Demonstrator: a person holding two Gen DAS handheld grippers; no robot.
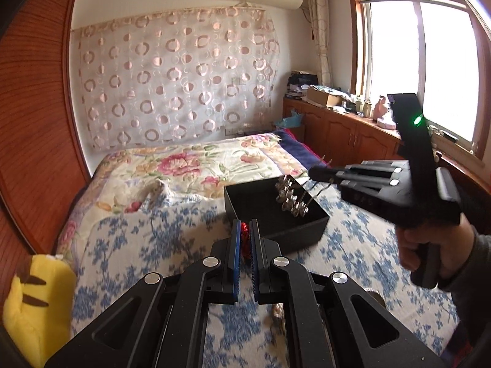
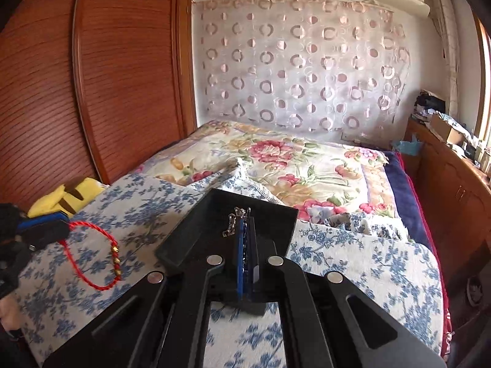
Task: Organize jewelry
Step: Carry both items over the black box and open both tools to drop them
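A silver chain is clamped in the right gripper above the black box; a red cord bracelet is pinched by the left gripper, left of the box.

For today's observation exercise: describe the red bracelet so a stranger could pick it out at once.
Start at the bed's blue-flowered cover, where an open black box sits. Beside the box, the left gripper holds up a thin red cord bracelet. Unlike the silver chain pinched by the right gripper, it carries small gold beads.
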